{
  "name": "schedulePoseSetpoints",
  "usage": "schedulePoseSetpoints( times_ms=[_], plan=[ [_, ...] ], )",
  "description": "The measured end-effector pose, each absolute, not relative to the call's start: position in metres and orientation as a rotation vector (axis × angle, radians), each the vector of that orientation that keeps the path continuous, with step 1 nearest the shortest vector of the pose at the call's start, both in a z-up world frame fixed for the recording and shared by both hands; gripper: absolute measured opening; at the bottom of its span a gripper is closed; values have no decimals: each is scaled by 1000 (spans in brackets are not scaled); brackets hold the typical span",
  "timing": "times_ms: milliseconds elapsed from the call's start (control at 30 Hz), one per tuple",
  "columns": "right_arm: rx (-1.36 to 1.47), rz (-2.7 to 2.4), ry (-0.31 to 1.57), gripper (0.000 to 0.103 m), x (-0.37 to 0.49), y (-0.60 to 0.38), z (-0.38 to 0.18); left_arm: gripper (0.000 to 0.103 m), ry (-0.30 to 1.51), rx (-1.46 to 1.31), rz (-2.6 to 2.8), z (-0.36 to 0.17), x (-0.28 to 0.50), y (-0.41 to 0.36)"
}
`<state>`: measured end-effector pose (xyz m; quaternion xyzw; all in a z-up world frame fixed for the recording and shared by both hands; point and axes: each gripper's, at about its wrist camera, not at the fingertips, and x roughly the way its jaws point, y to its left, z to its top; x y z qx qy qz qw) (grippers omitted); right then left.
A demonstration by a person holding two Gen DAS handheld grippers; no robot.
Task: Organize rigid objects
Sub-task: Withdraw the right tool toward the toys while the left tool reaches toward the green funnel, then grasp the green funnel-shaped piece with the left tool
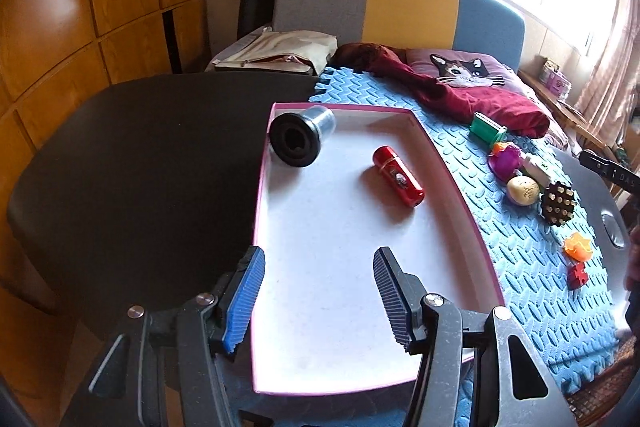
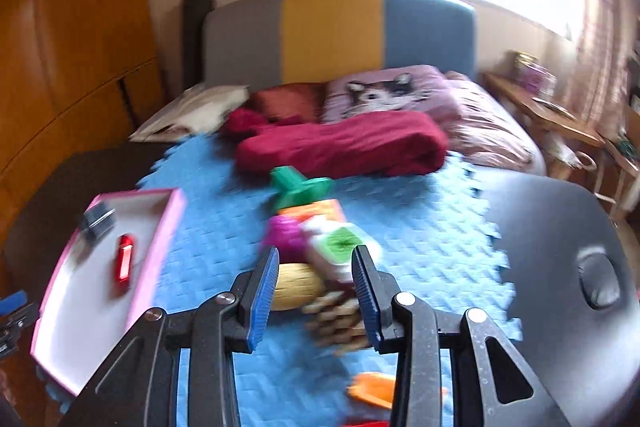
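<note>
My left gripper point(image 1: 318, 293) hangs with jaws spread over the pink tray point(image 1: 452, 163), red cylinder point(image 1: 398, 175) at one o'clock. My right gripper point(image 2: 316, 293), jaws spread, nears the blurred toy pile point(image 2: 320, 251).

The left wrist view looks down from close above the pink-edged tray point(image 1: 460, 187), facing the headboard point(image 1: 400, 3). The right wrist view, motion-blurred, sits further right, low over the blue foam mat point(image 2: 420, 227), facing the same way. Both share tray, mat and bed
</note>
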<state>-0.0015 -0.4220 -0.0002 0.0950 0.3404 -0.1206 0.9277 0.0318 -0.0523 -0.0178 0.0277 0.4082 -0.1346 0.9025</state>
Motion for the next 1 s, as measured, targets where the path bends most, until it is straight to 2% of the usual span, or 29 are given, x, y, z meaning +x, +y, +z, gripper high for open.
schedulePoseSetpoints(
  times_ms=[233,400,633,733,1000],
  plan=[
    [295,-405,670,38,-22,-487,-15,58,832,98,-358,-5,39,-89],
    [471,-437,693,38,-32,-520,-35,58,904,54,-467,2,61,-128],
    [507,-394,694,38,-33,-519,-36,58,956,2,-573,6,101,-197],
    [514,-379,707,38,-30,-518,-38,67,975,-4,-575,2,125,-227],
    [559,-357,749,39,-26,-522,-46,67,1093,-66,-581,-18,190,-296]
  ],
)
